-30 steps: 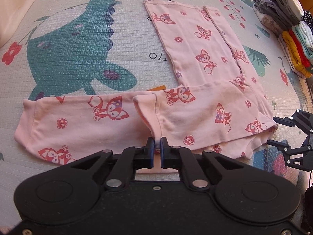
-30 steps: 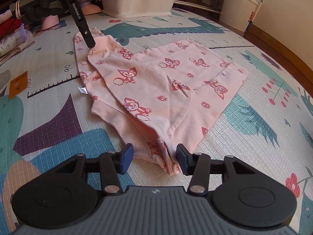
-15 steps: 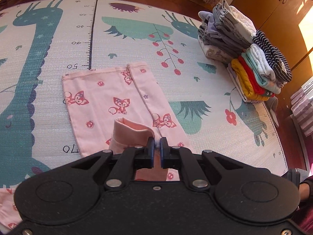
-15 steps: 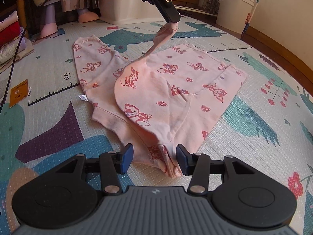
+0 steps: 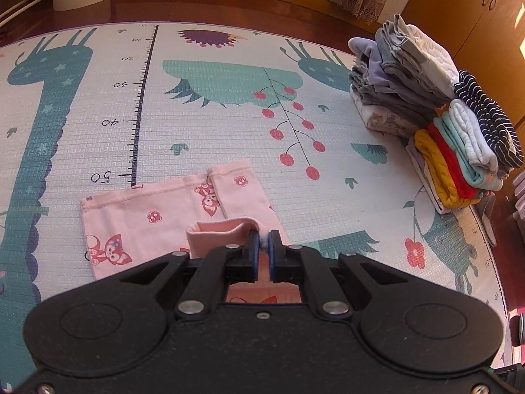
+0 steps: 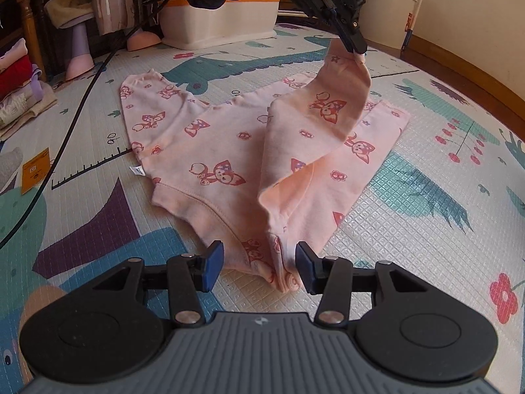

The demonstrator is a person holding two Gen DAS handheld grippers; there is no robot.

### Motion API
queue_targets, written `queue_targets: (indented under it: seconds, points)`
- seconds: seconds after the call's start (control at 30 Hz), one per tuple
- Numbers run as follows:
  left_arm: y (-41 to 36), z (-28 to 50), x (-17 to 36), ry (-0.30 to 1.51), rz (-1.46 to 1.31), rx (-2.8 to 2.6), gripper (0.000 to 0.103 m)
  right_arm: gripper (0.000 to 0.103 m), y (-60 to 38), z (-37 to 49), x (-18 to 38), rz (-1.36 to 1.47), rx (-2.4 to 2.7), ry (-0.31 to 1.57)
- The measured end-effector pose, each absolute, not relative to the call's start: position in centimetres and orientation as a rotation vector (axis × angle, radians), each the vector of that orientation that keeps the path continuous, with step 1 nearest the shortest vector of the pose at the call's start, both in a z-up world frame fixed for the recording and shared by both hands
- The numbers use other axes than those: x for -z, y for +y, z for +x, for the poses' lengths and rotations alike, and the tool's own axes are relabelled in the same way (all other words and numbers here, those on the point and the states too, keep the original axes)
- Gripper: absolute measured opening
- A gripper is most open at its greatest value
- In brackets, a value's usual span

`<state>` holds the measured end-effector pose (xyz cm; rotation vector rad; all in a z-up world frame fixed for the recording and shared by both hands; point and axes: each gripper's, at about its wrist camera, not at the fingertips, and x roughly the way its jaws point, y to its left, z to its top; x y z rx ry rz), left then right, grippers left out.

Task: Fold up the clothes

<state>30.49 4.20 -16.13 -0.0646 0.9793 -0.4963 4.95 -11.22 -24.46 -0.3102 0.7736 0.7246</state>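
Left wrist view: the left tool [image 5: 263,246] is clamped on the cuff of a sleeve [image 5: 226,229] of the pink fox-print top [image 5: 147,207], holding it above the garment's hem end, which lies flat on the play mat [image 5: 229,105]. A stack of folded clothes [image 5: 443,124] stands well apart at the mat's right edge.

Right wrist view: the right tool [image 6: 259,262] has its fingers apart — they straddle the near edge of the top [image 6: 229,151] by the neckline without gripping it. The left tool [image 6: 352,37] holds the sleeve [image 6: 328,111] raised and drawn over the body; the other sleeve [image 6: 147,105] lies spread out to the left.

Task status, as a judgement: the fold is partial — one sleeve is being carried across the body and is not laid down. Remaining: set it flat, bring in the other sleeve, fold the body, and place it with the stack.
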Motion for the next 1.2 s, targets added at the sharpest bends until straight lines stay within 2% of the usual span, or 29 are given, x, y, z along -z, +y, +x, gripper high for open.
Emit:
queue_targets:
  seconds: [0.87, 1.0, 1.2]
  points:
    - [0.3, 36.6, 21.2, 0.982, -0.04, 0.349, 0.003, 0.051, -13.1, 6.0, 25.1, -0.183, -0.717, 0.835]
    - [-0.2, 36.9, 22.1, 0.997, -0.015, 0.339, 0.003, 0.052, -12.4, 5.3, 25.0, -0.264, -0.725, 0.802]
    - [-0.8, 37.3, 22.8, 0.996, 0.016, 0.349, 0.003, 0.052, -9.6, 1.8, 25.4, -0.652, -0.758, 0.611]
